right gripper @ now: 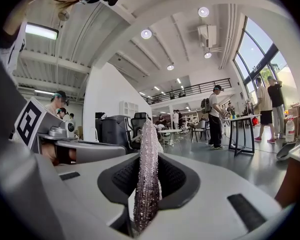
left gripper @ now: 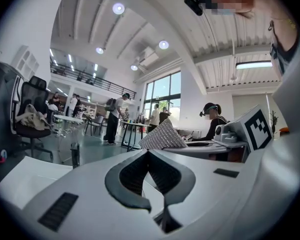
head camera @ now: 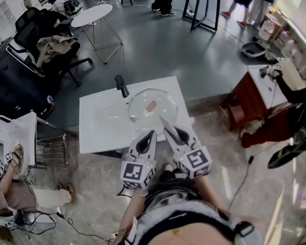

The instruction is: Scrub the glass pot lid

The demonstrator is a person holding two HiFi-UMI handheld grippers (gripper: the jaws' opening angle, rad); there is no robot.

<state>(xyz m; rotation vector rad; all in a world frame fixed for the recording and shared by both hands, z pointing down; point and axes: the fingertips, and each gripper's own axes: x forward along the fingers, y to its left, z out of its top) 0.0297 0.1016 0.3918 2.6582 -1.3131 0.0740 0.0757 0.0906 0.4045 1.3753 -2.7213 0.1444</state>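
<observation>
The glass pot lid (head camera: 152, 108) lies flat in the basin of a white sink counter (head camera: 99, 126), with a pinkish knob at its middle. My left gripper (head camera: 153, 132) hovers at the counter's near edge just short of the lid, its jaws shut with nothing between them (left gripper: 148, 151). Close on its right, my right gripper (head camera: 169, 129) is shut on a silvery scrubbing cloth (right gripper: 147, 174), which sticks up from the jaws. In the head view the cloth (head camera: 166, 122) reaches over the lid's near rim. From the left gripper view it (left gripper: 162, 135) shows as a grey wedge.
A black faucet (head camera: 121, 84) stands at the basin's back left. A wooden cabinet with a white top (head camera: 252, 93) is to the right, a metal rack (head camera: 51, 148) to the left. Black office chairs (head camera: 38, 40), a round white table (head camera: 92, 15) and standing people are farther back.
</observation>
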